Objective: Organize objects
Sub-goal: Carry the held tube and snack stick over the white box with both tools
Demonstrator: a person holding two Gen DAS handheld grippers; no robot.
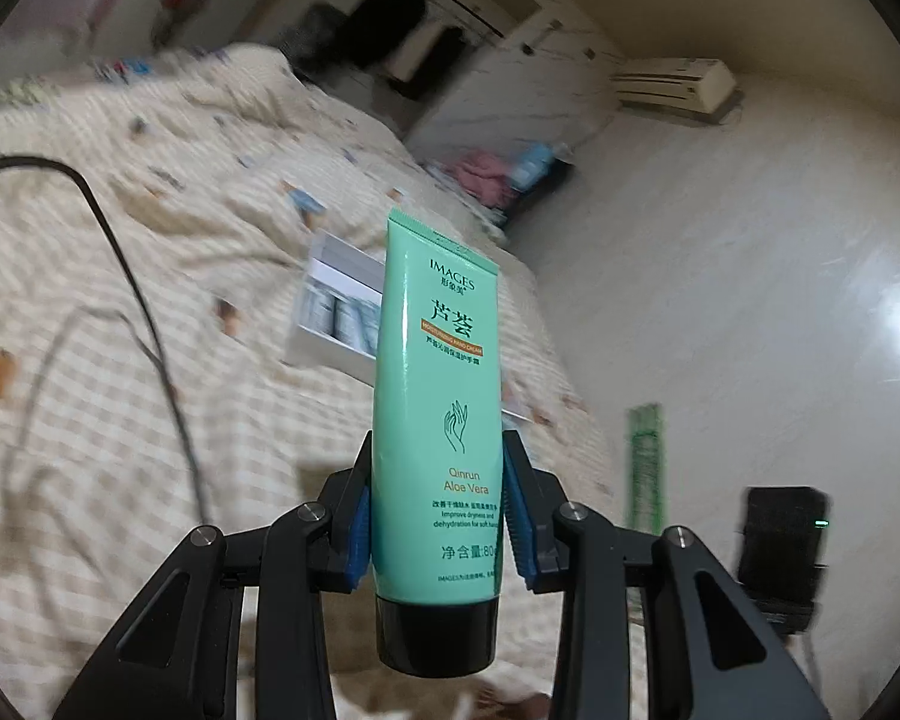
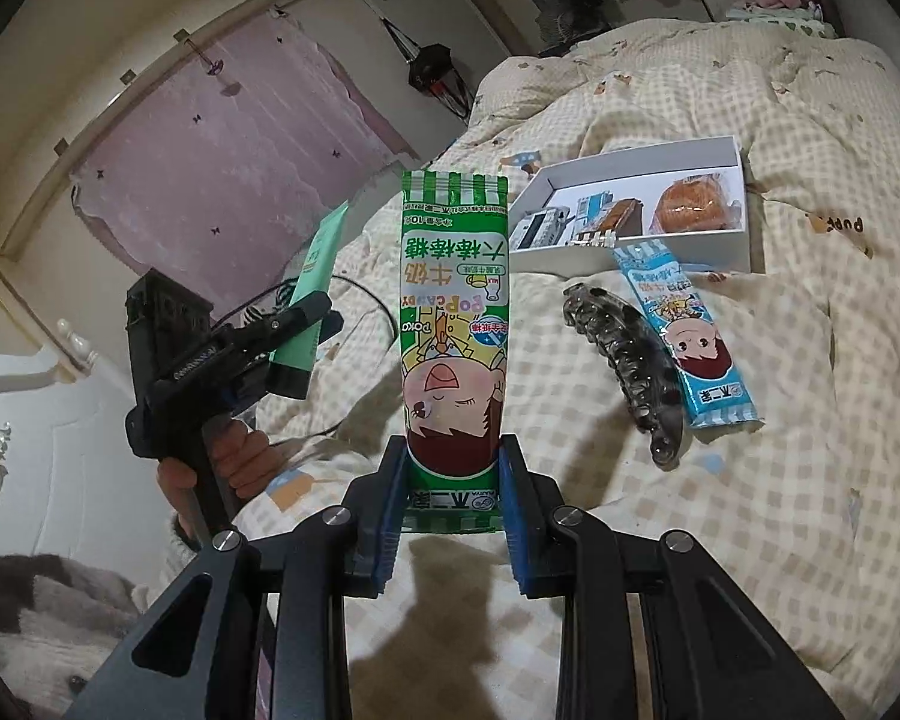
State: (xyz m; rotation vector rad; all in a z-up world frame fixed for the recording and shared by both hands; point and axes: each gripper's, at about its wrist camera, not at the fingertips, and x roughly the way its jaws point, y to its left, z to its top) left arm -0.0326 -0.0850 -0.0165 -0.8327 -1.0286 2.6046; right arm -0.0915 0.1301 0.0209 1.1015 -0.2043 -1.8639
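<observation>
Two views, taken in turn. Left wrist: your left gripper point(image 1: 437, 504) is clamped on a green hand cream tube point(image 1: 437, 396), cap toward the camera, raised above the checked quilt point(image 1: 120, 360); a white box point(image 1: 342, 306) lies beyond. Right wrist: your right gripper point(image 2: 450, 480) pinches a green candy packet point(image 2: 453, 324), held upright. A blue candy packet point(image 2: 687, 336) and a hair claw point(image 2: 630, 360) lie side by side just below the box.

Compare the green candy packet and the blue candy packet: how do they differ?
The green candy packet is clamped in the right gripper and held above the bed; the blue candy packet lies flat on the quilt beside a hair clip. Both are long packets showing a cartoon child's face.
</observation>
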